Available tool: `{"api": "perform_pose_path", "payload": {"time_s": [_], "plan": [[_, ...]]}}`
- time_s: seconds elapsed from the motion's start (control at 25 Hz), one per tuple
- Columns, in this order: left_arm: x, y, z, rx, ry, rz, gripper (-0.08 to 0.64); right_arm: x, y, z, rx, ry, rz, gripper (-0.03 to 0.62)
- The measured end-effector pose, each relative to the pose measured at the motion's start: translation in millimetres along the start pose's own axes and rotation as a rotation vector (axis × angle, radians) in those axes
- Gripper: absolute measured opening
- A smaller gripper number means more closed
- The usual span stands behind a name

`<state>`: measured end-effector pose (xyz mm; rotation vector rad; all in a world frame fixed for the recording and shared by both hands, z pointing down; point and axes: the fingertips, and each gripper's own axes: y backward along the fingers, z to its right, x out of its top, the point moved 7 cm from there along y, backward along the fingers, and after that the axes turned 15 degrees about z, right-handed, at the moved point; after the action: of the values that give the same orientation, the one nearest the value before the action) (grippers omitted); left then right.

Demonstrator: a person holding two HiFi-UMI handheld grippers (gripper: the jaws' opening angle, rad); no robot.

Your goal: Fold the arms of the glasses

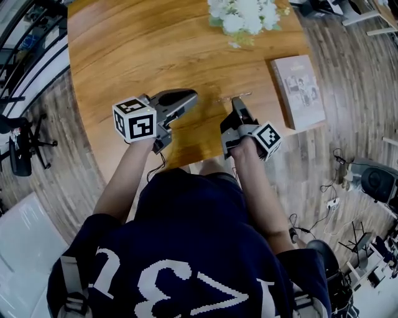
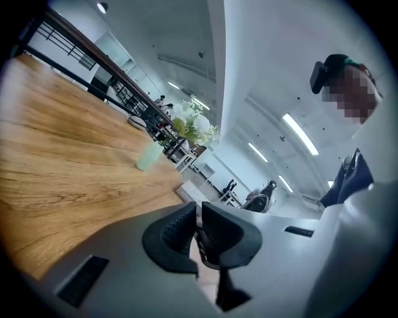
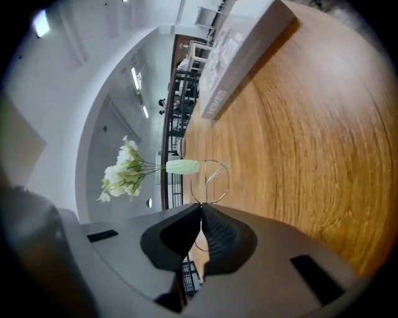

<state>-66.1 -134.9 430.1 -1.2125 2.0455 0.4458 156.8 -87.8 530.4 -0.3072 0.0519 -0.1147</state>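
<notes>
At the near edge of the wooden table (image 1: 124,56), the right gripper (image 3: 201,208) has its jaws closed on the thin wire frame of the glasses (image 3: 215,182). The lens rims project beyond the jaw tips. The left gripper (image 2: 199,217) sits beside it, apart from the glasses, jaws drawn together and empty. A book (image 1: 298,90) lies to the right, and white flowers (image 1: 245,15) stand at the far edge.

The right gripper's (image 3: 201,208) black ribbed pads (image 3: 219,235) hide the near part of the thin wire-framed glasses (image 3: 215,181). In the head view those glasses are a faint line near the tabletop's (image 1: 124,56) front edge, their arms too fine to tell. The white flower bouquet (image 1: 245,15) at the far edge is cut off.
</notes>
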Motion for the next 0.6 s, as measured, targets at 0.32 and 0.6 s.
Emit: {"api": "perform_pose_path", "payload": {"time_s": [0.32, 0.6], "plan": [[16, 37, -7, 0.093, -0.037, 0.060, 0.040, -4, -30, 28, -0.063, -0.118, 0.112, 0.029], [22, 49, -8, 0.141, -0.054, 0.133, 0.040, -1, -38, 26, -0.021, -0.106, 0.102, 0.031]]}}
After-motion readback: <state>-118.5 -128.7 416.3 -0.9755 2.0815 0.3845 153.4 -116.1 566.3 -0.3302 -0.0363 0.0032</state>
